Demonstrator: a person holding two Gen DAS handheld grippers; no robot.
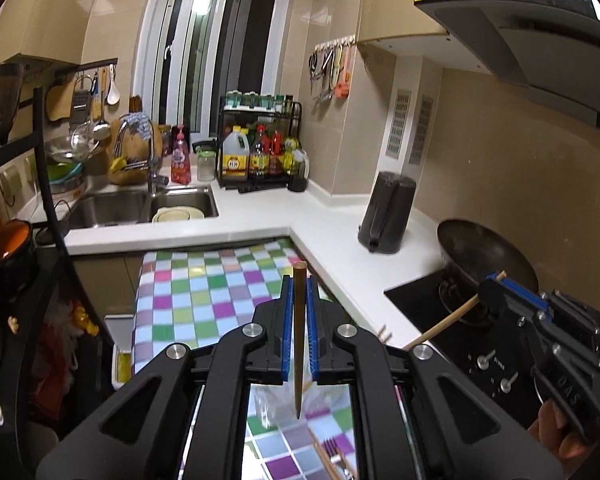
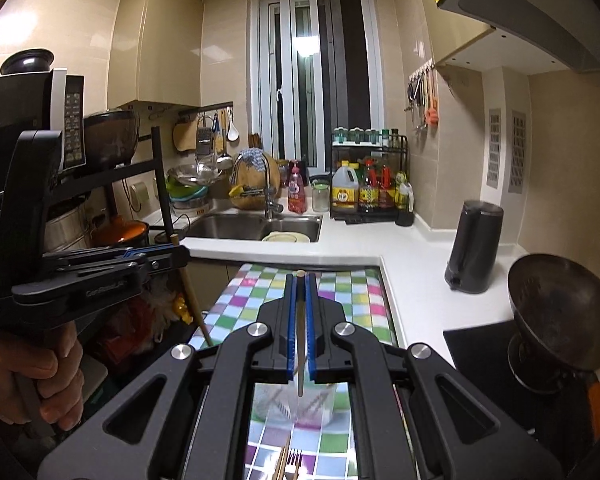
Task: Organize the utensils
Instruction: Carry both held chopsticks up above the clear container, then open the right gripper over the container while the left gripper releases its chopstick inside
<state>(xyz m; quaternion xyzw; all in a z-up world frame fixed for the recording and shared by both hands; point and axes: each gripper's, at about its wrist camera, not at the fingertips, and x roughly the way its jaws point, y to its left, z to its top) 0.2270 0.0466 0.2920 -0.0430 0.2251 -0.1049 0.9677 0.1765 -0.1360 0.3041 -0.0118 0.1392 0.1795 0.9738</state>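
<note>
My left gripper [image 1: 300,280] is shut on a dark brown chopstick [image 1: 299,340], held upright with its tip down over a clear plastic cup [image 1: 276,404] on the checkered table. My right gripper [image 2: 300,278] is shut on a pale wooden chopstick [image 2: 301,352], whose tip also hangs above the clear cup [image 2: 296,404]. Each gripper shows in the other's view: the right gripper [image 1: 496,284] with its pale chopstick [image 1: 444,326], and the left gripper [image 2: 176,254] with the dark chopstick [image 2: 196,308]. A fork [image 2: 296,460] and more chopsticks [image 2: 283,460] lie on the table near the cup.
The checkered table [image 1: 204,288] sits in the corner of an L-shaped white counter [image 1: 340,216]. A black kettle [image 1: 388,212] and a wok [image 1: 488,256] on the stove stand to the right. The sink [image 1: 140,204] is behind, and a black shelf rack [image 1: 40,184] is on the left.
</note>
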